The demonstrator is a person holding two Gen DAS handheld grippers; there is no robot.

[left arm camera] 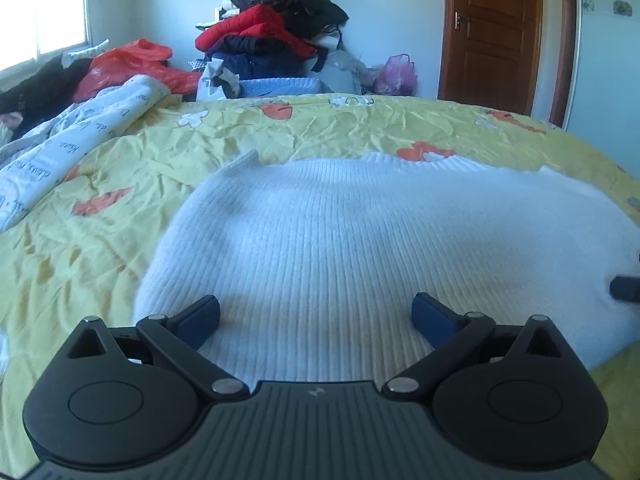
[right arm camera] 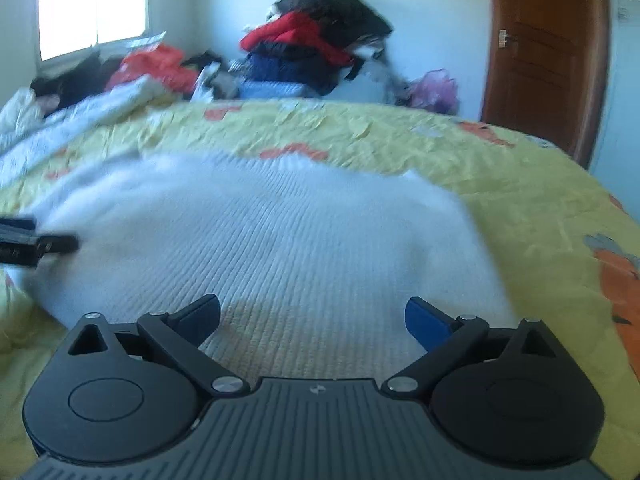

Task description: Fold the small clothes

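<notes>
A white ribbed knit sweater (left arm camera: pixel 360 232) lies flat on the yellow bedspread (left arm camera: pixel 120 184), its neckline toward the far side. My left gripper (left arm camera: pixel 316 316) hovers over the sweater's near left part, jaws wide open with nothing between them. My right gripper (right arm camera: pixel 312 316) is over the sweater (right arm camera: pixel 260 232) on its near right part, also wide open and empty. A tip of the right gripper shows at the right edge of the left wrist view. Part of the left gripper (right arm camera: pixel 36 242) shows at the left edge of the right wrist view, blurred.
A white printed quilt (left arm camera: pixel 68 148) is bunched on the bed's left side. Behind the bed stands a tall pile of red, black and blue clothes (left arm camera: pixel 276 36), with red plastic bags (left arm camera: pixel 128 64) to its left. A brown door (left arm camera: pixel 492 32) is at the far right, a window (left arm camera: pixel 40 8) at the left.
</notes>
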